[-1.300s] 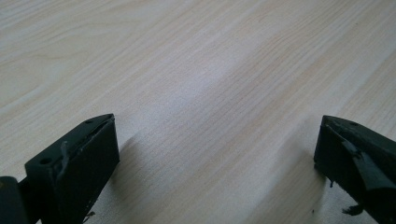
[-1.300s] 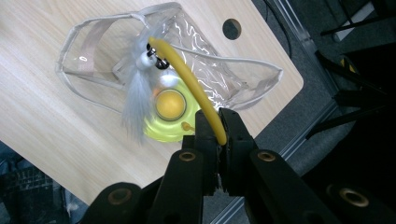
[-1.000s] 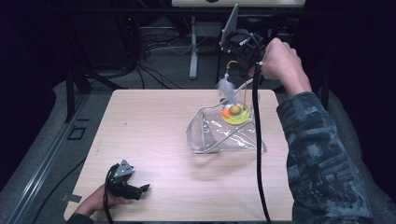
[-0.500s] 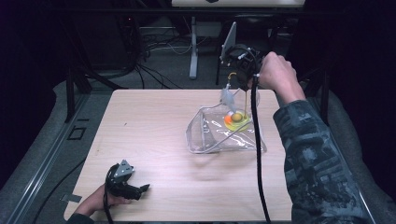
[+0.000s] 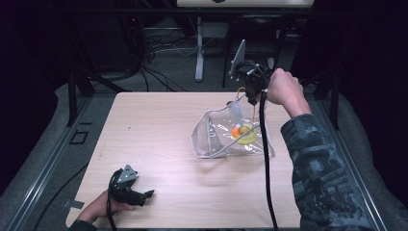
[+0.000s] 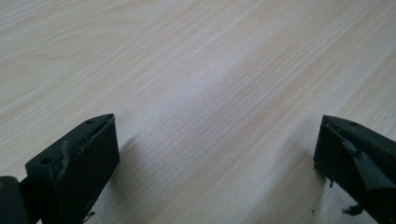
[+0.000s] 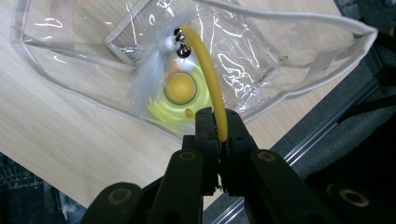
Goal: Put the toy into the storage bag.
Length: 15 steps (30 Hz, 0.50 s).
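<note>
The right gripper [image 7: 217,128] is seen with its fingers [image 7: 205,135] pressed together on a thin yellow wand [image 7: 208,74], pinched near its lower end. From the fingers the wand curves up and away, and at its far tip small dark bells [image 7: 181,46] and a white feather [image 7: 149,77] are hung. Just beyond the fingers, under the feather, a clear plastic bag [image 7: 289,51] is spread on the counter [image 7: 65,140], its pale-trimmed mouth turned toward the gripper. Inside the bag a yellow ring toy [image 7: 180,109] with an orange-yellow ball [image 7: 180,87] at its middle is made out, directly ahead of the fingertips.

From the high view, the right gripper [image 5: 245,96] is held above the far rim of the bag [image 5: 211,139], with the feather dangled at the opening. Whether the feather touches the ring toy cannot be told.

The left gripper [image 5: 144,195] is laid low at the near edge of the counter [image 5: 159,125], well apart from the bag. Its fingers [image 6: 79,158] are spread wide, with bare wood between them and nothing gripped.
</note>
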Each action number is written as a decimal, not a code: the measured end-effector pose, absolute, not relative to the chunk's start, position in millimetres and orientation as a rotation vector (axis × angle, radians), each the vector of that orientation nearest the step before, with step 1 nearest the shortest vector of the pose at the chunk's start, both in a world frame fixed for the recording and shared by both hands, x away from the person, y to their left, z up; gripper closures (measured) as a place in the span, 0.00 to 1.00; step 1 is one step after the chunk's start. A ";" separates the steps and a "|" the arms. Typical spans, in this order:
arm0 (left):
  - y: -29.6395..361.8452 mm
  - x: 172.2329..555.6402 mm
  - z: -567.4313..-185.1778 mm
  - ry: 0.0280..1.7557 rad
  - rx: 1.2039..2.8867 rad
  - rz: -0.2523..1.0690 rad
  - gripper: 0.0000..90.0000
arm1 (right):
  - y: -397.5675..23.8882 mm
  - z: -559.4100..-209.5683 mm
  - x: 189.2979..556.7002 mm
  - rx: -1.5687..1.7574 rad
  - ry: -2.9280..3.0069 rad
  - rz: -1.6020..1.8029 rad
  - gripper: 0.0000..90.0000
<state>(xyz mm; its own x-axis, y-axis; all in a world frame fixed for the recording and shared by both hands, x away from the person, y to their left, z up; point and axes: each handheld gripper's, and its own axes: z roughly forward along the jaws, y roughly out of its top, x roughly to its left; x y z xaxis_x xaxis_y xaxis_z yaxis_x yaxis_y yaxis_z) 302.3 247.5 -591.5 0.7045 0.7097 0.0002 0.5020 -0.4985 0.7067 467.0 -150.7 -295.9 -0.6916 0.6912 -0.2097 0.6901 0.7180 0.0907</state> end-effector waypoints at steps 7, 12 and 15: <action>247.5 302.2 -591.5 0.919 2.206 0.381 0.00 | -156.9 -315.7 466.2 1.129 2.708 0.036 0.97; 247.5 302.3 -591.5 0.919 2.207 0.380 0.00 | -157.3 -330.3 464.8 1.127 2.716 0.034 0.97; 247.5 302.3 -591.5 0.919 2.206 0.380 0.00 | -158.1 -337.3 464.5 1.132 2.718 0.046 0.97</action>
